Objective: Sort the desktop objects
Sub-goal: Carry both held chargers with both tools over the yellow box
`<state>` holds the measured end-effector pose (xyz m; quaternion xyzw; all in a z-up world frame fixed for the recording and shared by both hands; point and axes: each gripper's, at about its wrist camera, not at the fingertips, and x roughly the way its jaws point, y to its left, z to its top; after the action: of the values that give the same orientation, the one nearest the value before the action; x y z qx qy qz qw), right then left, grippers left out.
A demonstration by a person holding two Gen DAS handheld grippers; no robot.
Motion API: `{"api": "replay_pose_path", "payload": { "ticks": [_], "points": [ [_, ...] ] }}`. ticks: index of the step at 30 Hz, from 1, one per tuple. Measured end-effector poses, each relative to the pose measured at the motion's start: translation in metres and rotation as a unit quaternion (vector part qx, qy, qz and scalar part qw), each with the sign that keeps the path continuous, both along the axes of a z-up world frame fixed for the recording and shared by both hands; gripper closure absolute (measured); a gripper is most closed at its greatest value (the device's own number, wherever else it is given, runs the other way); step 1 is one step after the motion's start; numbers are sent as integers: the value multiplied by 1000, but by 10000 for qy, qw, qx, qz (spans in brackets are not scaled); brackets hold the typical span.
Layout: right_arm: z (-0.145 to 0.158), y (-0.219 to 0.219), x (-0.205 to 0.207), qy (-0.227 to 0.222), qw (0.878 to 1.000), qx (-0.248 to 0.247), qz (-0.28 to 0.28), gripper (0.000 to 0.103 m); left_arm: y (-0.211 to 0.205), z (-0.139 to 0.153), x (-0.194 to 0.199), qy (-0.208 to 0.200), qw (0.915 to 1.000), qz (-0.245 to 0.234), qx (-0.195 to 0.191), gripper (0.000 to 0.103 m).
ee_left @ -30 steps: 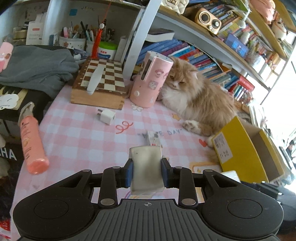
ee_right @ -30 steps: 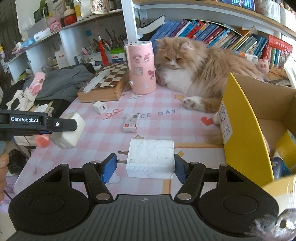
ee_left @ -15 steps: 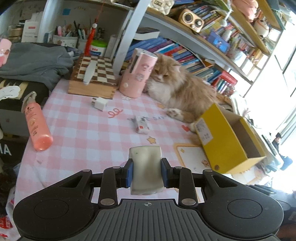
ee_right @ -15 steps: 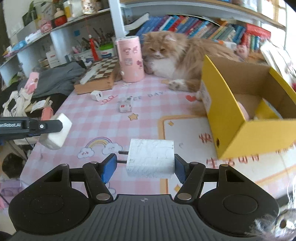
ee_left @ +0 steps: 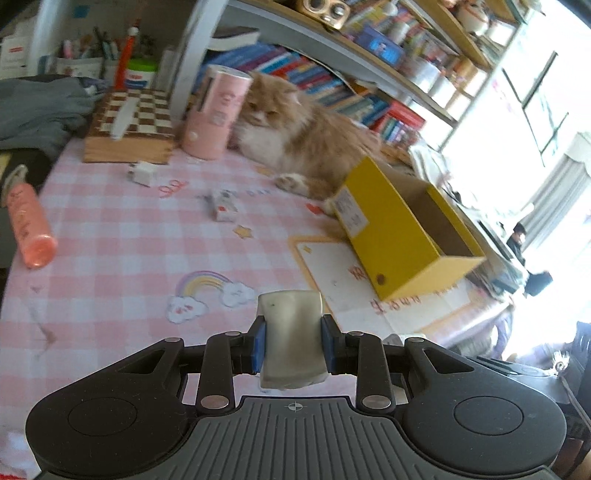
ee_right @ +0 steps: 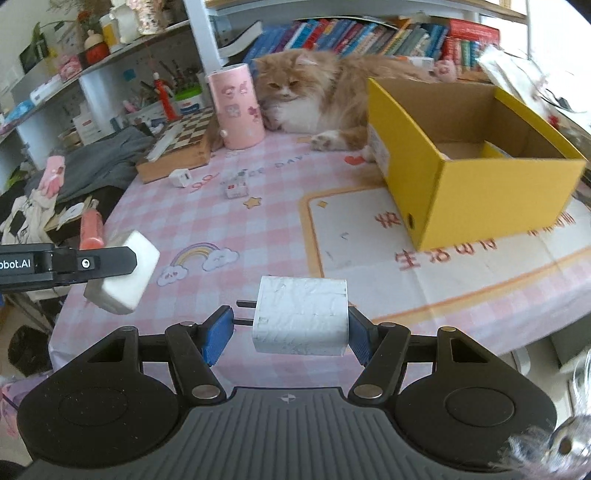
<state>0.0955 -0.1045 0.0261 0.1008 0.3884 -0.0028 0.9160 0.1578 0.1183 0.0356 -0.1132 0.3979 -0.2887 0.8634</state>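
Pink checked tablecloth [ee_right: 280, 221]; both grippers clamp blocky white chargers.

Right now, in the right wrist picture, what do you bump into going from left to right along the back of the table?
chessboard box → pink cylinder → cat → yellow box

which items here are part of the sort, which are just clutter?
In play: white charger in right claw; white block in left claw; yellow box; small plug; small packet.
Lying about: cat; chessboard box; pink canister; books.
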Motion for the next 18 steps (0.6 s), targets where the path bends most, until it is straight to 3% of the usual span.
{"api": "replay_pose_path", "payload": {
  "ticks": [18],
  "points": [
    [-1, -37, -48, -33, 9933, -24, -1154, 41, -65, 5, -6, -129, 9917, -1278, -80, 75]
  ]
}}
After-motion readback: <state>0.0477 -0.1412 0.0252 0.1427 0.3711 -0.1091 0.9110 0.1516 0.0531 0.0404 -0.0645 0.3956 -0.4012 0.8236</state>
